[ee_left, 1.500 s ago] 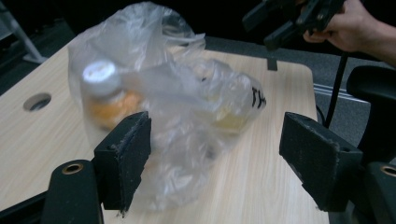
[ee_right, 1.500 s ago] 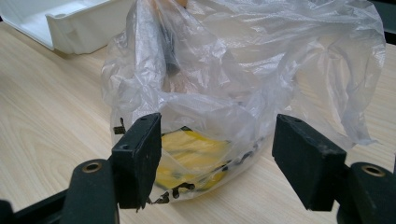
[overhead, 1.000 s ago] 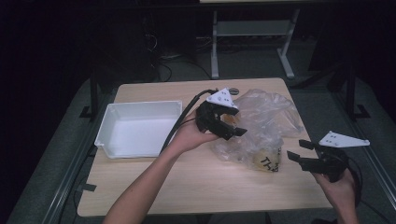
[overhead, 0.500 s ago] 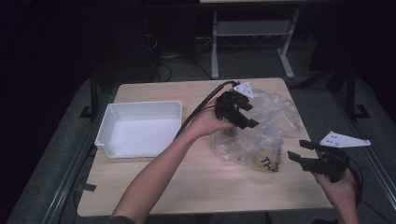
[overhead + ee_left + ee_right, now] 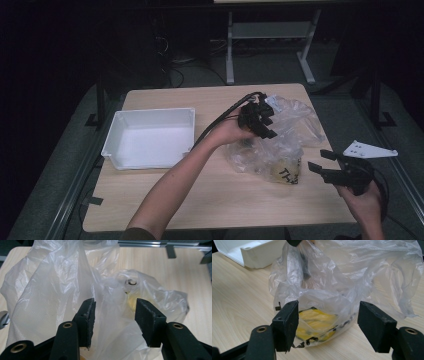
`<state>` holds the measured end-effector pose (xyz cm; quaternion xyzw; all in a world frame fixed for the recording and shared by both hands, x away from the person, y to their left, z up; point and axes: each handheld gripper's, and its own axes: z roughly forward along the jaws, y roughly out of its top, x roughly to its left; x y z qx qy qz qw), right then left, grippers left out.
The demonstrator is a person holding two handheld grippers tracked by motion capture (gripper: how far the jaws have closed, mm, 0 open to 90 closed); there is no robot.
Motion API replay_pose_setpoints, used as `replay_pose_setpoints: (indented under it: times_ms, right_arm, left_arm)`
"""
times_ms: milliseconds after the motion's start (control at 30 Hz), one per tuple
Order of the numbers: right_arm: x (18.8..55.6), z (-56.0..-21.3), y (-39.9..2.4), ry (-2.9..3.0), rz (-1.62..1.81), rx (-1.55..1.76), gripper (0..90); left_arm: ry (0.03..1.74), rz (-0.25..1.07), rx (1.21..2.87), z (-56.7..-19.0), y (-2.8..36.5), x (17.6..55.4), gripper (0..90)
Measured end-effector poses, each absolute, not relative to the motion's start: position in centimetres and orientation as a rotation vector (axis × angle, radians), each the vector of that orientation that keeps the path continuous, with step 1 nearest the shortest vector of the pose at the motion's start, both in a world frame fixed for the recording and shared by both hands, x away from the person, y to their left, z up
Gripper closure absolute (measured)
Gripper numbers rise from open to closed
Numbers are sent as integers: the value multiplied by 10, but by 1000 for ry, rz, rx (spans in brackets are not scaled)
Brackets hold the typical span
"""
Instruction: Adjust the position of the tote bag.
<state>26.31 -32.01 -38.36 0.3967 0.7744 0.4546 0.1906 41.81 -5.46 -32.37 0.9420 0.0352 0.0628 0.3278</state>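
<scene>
Plastic bag [image 5: 280,145], clear and crumpled, lying on the right half of the table [image 5: 165,200], well apart from the white tray [image 5: 150,137]. Left hand-held gripper [image 5: 260,122] moved from the bag's near-left edge up over its far top since a second ago, jaws just been closing, film between them but not yet pinched. Probably a grab at the mouth, to open or lift. Right hand-held gripper [image 5: 332,167] unmoved, spread wide, empty, just beside the bag. Long axis running from far top to near right, yellow contents [image 5: 317,323] at the near end.
</scene>
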Motion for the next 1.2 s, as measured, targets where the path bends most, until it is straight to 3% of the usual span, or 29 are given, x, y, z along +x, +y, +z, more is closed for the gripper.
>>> replay_pose_setpoints:
  times_ms: [300, 700, 1200]
  right_arm:
    - [263, -383, -319, 2178, 1289, 1112, 329]
    - [263, -383, -320, 2179, 1301, 1106, 329]
    - [262, -381, -325, 2164, 1322, 1110, 329]
  left_arm:
    - [76, 224, 2539, -326, -63, 417, 605]
    - [30, 258, 2623, -333, -70, 413, 893]
    - [-50, 228, 2594, -312, -49, 396, 899]
